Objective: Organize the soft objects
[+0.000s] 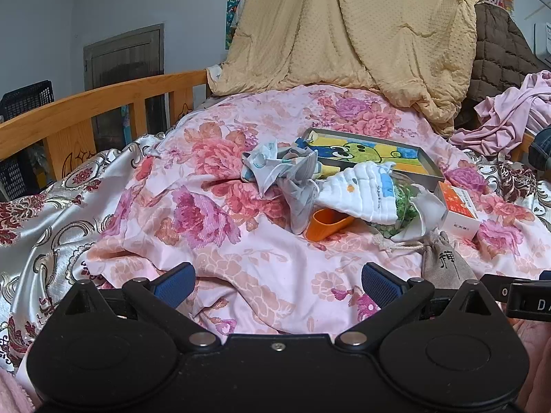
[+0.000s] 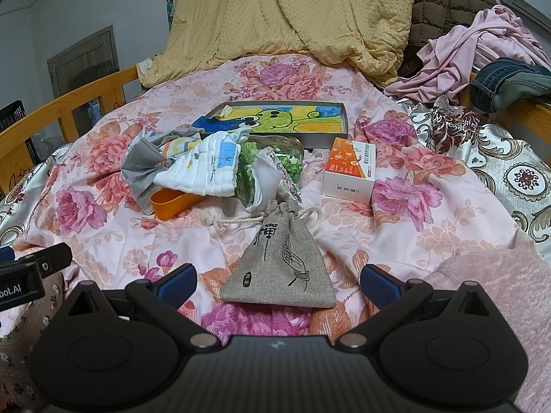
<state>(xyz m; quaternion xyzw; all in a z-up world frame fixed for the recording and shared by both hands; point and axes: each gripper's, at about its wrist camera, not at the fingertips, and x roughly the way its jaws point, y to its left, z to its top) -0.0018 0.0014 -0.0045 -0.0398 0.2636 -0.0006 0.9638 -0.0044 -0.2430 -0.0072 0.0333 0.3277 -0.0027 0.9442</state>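
Note:
A pile of soft things lies on the floral bedspread (image 1: pixel 241 247): a grey crumpled cloth (image 1: pixel 296 179) (image 2: pixel 143 168), a white folded cloth (image 1: pixel 365 189) (image 2: pixel 203 168), a green patterned cloth (image 2: pixel 261 168) and a grey drawstring pouch (image 2: pixel 282 265) (image 1: pixel 444 258). My left gripper (image 1: pixel 277 284) is open and empty, well short of the pile. My right gripper (image 2: pixel 277 284) is open, its fingers on either side of the pouch's near end, not touching it.
An orange cup (image 1: pixel 327 225) (image 2: pixel 172 201) lies under the cloths. A shallow box with a cartoon picture (image 2: pixel 275 120) and an orange-white carton (image 2: pixel 351 170) lie behind. A wooden bed rail (image 1: pixel 86 110) runs at the left. Yellow blanket (image 1: pixel 344 27) and pink clothes (image 2: pixel 475 51) are piled at the back.

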